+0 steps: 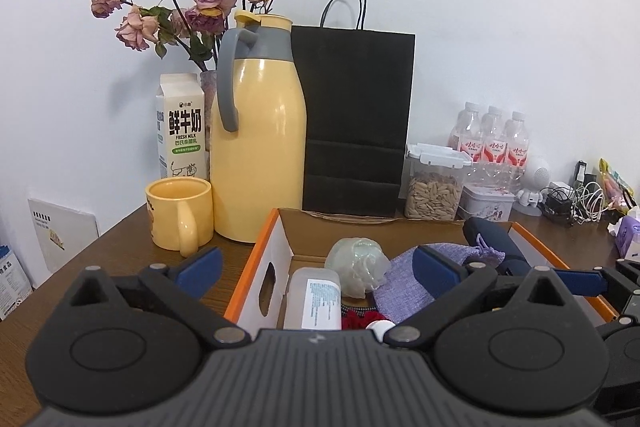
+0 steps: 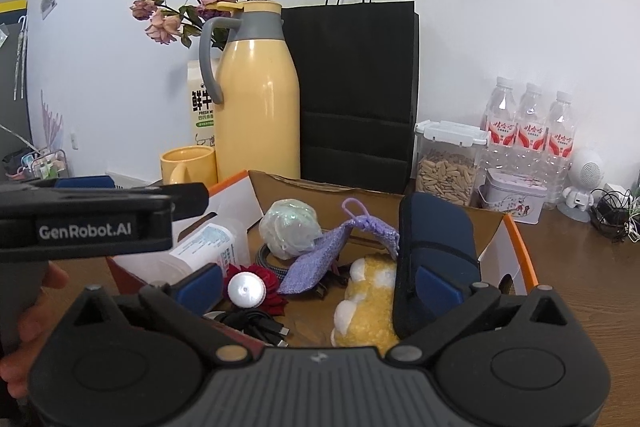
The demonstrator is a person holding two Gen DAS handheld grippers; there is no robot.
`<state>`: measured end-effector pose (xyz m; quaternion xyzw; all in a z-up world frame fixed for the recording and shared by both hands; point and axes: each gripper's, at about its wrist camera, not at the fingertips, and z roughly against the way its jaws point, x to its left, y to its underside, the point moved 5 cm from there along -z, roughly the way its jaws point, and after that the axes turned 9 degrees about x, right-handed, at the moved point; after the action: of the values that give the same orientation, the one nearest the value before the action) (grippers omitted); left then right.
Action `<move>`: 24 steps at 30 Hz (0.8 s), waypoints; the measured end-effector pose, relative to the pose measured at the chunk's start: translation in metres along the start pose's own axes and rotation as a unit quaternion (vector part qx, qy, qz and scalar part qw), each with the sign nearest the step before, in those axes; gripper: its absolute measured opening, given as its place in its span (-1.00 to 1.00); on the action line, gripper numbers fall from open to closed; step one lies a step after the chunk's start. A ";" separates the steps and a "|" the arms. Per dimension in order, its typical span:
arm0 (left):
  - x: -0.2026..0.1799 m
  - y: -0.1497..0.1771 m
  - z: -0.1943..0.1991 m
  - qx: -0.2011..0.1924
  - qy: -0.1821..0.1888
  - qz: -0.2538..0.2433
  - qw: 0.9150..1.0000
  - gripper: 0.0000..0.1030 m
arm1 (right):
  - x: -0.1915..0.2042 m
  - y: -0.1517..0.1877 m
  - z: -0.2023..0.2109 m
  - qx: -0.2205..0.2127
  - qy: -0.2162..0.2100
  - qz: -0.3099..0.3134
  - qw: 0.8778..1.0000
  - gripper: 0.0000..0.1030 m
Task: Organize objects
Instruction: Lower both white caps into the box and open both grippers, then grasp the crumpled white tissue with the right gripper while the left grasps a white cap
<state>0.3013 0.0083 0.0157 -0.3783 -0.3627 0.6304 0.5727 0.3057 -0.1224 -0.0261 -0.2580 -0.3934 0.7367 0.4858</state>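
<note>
The right gripper (image 2: 318, 281) hangs level over the near end of the box (image 2: 516, 239), its blue fingers spread wide and clamped on nothing; the right finger (image 2: 438, 285) lies against the dark blue case (image 2: 436, 247) standing at the box's right side. Between the fingers lie a white ball (image 2: 246, 289) on a red flower (image 2: 276, 279), a black cable (image 2: 256, 323) and a yellow plush (image 2: 368, 303). The left gripper (image 1: 318, 265) is held level over the box's left end, jaws also wide apart and empty, its left finger (image 1: 200, 265) outside the box wall above the table (image 1: 100, 267). Further in sit a white bottle (image 1: 316, 297), a purple pouch (image 2: 320, 255) and a pale wrapped ball (image 2: 290, 229). Behind the box stand a yellow mug (image 1: 180, 213), thermos (image 1: 260, 147), milk carton (image 1: 182, 127), black bag (image 1: 356, 115), seed jar (image 1: 434, 183), tin (image 2: 514, 197) and water bottles (image 2: 528, 131).
</note>
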 end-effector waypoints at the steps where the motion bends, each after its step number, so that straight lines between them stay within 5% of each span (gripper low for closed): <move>1: 0.001 0.000 0.001 -0.001 0.000 0.000 1.000 1.00 | 0.000 0.000 0.001 0.000 0.001 0.000 1.000 1.00; 24: 0.038 0.010 0.048 -0.005 -0.026 0.015 1.000 1.00 | 0.018 0.007 0.032 -0.002 -0.005 0.026 1.000 1.00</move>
<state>0.2523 0.0438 0.0260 -0.3700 -0.3750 0.6467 0.5515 0.2709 -0.1178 -0.0139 -0.2658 -0.3905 0.7496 0.4636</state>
